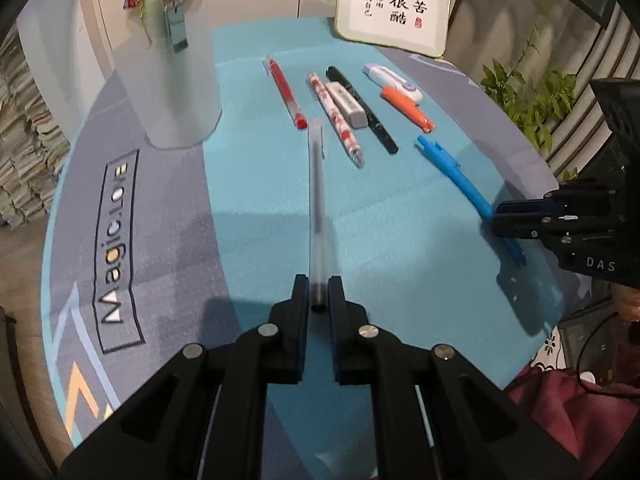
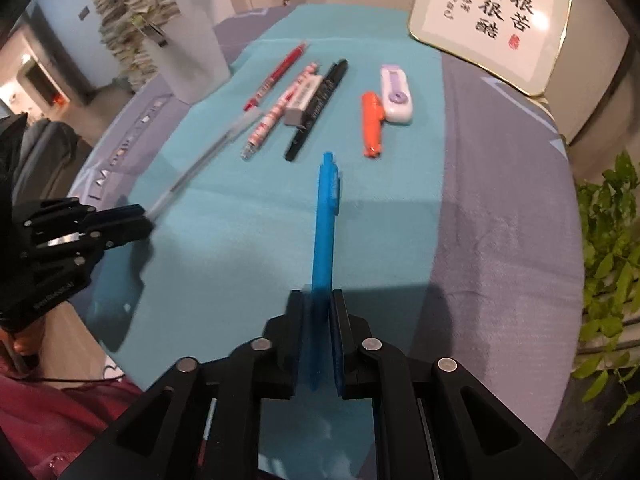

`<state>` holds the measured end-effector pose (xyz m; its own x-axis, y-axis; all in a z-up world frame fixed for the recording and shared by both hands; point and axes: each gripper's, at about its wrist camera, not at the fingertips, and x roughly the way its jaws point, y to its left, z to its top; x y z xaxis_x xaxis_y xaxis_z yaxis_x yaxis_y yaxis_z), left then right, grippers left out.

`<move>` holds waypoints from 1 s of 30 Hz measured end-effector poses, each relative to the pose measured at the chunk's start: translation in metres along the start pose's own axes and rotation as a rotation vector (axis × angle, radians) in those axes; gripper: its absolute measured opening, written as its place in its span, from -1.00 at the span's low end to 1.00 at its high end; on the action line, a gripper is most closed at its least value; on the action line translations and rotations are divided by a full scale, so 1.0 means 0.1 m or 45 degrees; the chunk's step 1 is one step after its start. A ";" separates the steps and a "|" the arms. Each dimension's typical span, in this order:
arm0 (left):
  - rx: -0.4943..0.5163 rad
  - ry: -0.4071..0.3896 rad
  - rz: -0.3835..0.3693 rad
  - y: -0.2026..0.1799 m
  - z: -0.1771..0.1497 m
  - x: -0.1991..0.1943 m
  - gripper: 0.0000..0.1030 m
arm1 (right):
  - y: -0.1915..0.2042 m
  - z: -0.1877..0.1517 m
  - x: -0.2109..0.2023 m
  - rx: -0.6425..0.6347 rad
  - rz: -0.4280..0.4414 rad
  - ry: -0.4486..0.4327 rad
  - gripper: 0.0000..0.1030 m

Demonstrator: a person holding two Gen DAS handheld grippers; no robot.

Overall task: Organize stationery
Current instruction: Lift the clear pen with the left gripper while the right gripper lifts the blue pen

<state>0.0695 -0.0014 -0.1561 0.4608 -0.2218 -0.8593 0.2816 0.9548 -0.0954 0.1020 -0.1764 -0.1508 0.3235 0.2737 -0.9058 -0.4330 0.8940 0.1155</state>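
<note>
A round table [image 1: 168,208] under grey printed cloth is carrying a teal rectangular mat [image 1: 256,208] at frame centre. Six items are lying on it toward the top: four pens, one white eraser [image 1: 347,104], one white-lilac correction tape [image 1: 394,77]. The left gripper [image 1: 319,294] is clamping a clear frosted pen [image 1: 317,184]; the right gripper [image 2: 316,308] is clamping a blue plastic pen [image 2: 326,232]. Only the left view is showing a frosted cylindrical holder [image 1: 176,92], upper left.

A framed calligraphy sign [image 1: 394,4] leans at the far right of the surface [image 1: 168,208]. A leafy green plant [image 2: 612,248] stands right of it.
</note>
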 end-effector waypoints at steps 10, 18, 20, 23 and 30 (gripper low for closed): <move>-0.020 -0.038 0.008 -0.07 0.52 0.27 -0.61 | 0.01 0.41 0.07 0.049 -0.039 -0.108 -0.30; -0.014 0.002 0.021 -0.04 0.66 0.46 -0.58 | 0.01 0.58 0.29 0.030 -0.085 -0.049 -0.30; -0.015 -0.003 0.020 -0.03 0.71 0.49 -0.39 | -0.01 0.62 0.31 0.031 -0.089 -0.048 -0.30; 0.001 -0.014 0.040 -0.05 0.77 0.53 -0.41 | -0.01 0.66 0.32 0.022 -0.134 -0.045 -0.54; 0.003 -0.026 0.024 -0.04 0.85 0.53 -0.81 | -0.08 0.71 0.23 0.078 -0.088 -0.061 -0.73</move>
<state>0.1641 -0.0339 -0.1584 0.4833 -0.2076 -0.8505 0.2749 0.9583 -0.0777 0.1720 -0.1521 -0.1434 0.3911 0.2261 -0.8921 -0.3562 0.9310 0.0798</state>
